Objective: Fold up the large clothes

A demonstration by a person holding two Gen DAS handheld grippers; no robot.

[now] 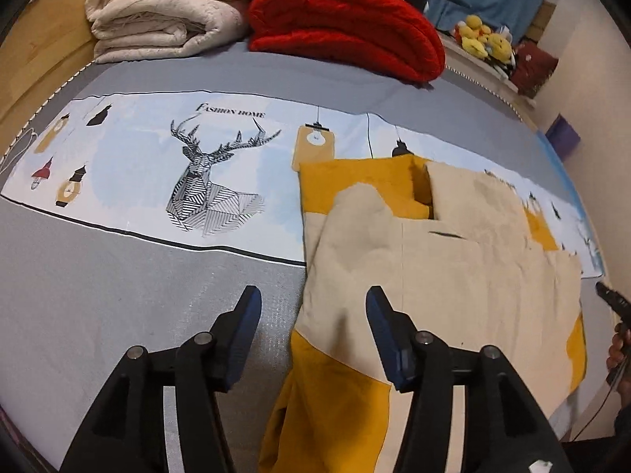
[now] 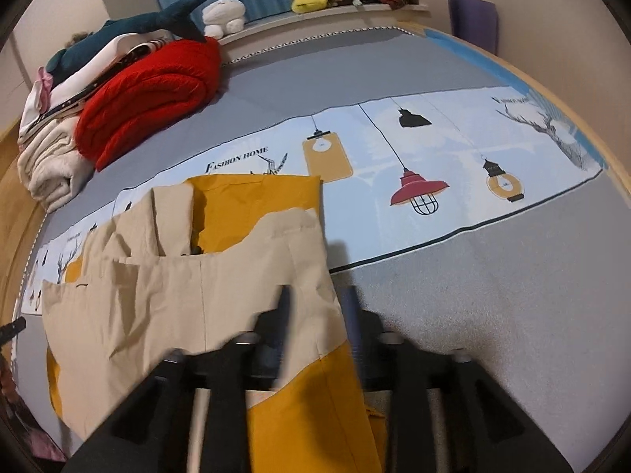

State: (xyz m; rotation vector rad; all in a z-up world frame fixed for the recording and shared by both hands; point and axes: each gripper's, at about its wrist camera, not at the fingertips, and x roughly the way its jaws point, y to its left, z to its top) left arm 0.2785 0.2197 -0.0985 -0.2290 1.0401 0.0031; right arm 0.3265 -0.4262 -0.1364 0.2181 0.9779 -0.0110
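With the beige-and-mustard garment (image 1: 453, 268) laid folded near the bed's (image 1: 118, 295) front edge, left gripper (image 1: 313, 307) stands half open, holding nothing; right gripper (image 2: 315, 307), blurred, apparently likewise, presumably releasing the fold.

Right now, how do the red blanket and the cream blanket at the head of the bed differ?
The red blanket has a ribbed knit look; the cream blanket looks smooth and fleecy. In the right wrist view, the red one bears a shark plush, the cream one lies lower beside it. Both are folded on the grey bedsheet.
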